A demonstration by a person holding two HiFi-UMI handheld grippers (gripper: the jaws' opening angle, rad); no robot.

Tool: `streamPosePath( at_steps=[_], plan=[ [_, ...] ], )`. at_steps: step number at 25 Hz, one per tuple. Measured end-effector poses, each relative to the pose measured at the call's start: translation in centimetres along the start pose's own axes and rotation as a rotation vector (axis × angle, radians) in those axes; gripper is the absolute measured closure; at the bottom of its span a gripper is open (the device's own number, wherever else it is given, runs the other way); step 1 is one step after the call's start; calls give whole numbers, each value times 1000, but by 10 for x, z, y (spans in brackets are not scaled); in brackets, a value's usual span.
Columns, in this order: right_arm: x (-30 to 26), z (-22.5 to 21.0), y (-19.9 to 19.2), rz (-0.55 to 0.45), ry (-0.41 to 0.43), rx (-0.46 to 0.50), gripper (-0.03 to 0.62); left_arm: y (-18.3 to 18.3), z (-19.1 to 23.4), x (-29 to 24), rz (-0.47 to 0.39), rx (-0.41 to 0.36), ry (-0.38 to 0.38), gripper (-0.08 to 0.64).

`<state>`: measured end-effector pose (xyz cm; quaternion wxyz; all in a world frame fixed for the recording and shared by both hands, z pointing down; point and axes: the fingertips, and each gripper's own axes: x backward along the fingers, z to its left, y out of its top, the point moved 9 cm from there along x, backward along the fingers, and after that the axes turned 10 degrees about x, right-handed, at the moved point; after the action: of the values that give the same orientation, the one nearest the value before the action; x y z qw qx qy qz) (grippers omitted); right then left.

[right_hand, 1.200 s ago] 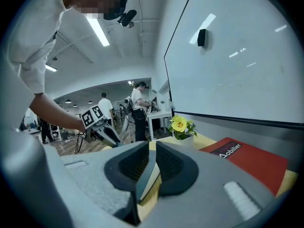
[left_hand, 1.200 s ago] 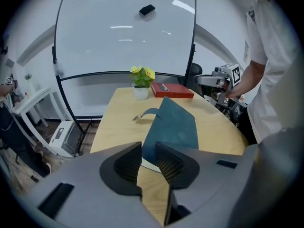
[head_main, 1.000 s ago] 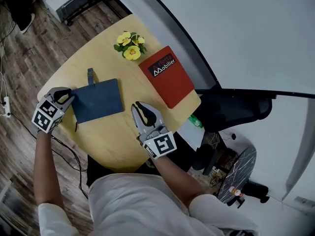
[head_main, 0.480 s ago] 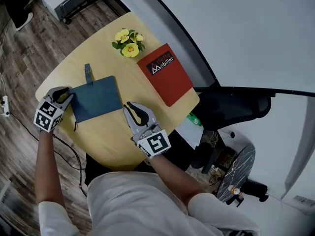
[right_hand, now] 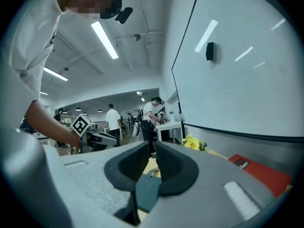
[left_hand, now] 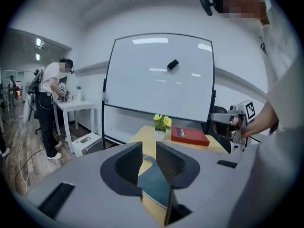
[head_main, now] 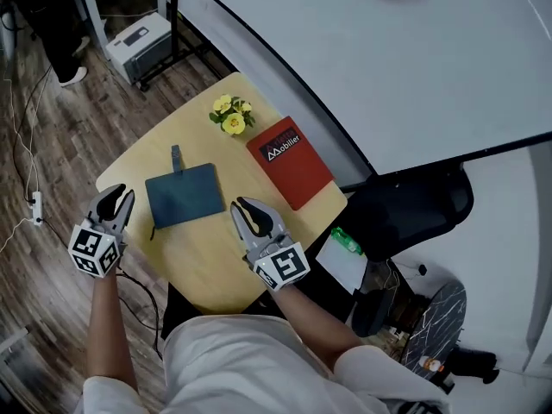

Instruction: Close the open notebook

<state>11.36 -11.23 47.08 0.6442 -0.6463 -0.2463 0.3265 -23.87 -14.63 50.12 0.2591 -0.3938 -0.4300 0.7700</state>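
Observation:
The dark blue notebook [head_main: 183, 195] lies closed and flat on the round wooden table [head_main: 216, 266], its strap [head_main: 176, 156] sticking out at the far edge. My left gripper [head_main: 118, 198] hovers off the table's left rim, apart from the notebook, open with nothing between its fingers. In the left gripper view the notebook [left_hand: 154, 182] shows beyond the parted jaws of the left gripper [left_hand: 148, 151]. My right gripper [head_main: 248, 210] hangs just right of the notebook, shut and empty. Past the closed jaws of the right gripper [right_hand: 151, 151], the notebook [right_hand: 147, 189] is also in sight.
A red book [head_main: 291, 160] lies at the table's far right, with a small pot of yellow flowers [head_main: 231, 115] beside it. A whiteboard [head_main: 388, 67] stands behind the table and a black office chair [head_main: 414, 205] to its right. A white box [head_main: 138, 41] and cables [head_main: 26, 145] are on the floor.
The left gripper has come away from the notebook's left edge and risen off the table. The right gripper has lifted a little. The notebook has stayed closed.

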Motion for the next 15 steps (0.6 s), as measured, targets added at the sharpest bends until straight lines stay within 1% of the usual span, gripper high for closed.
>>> streamPosePath(
  at_steps=[3, 6, 10, 13, 15],
  plan=[
    [19, 0, 27, -58, -16, 20, 546, 21, -37, 41, -160, -3, 29, 485],
    [37, 3, 55, -121, -1, 86, 546, 38, -76, 77, -283, -30, 51, 498],
    [50, 4, 91, -197, 31, 183, 548, 63, -124, 113, -389, -86, 65, 518],
    [73, 13, 110, -214, 28, 186, 546, 63, -153, 145, -421, -115, 91, 529],
    [83, 21, 118, -229, 22, 170, 548, 62, -161, 171, -456, -120, 126, 534]
  ],
)
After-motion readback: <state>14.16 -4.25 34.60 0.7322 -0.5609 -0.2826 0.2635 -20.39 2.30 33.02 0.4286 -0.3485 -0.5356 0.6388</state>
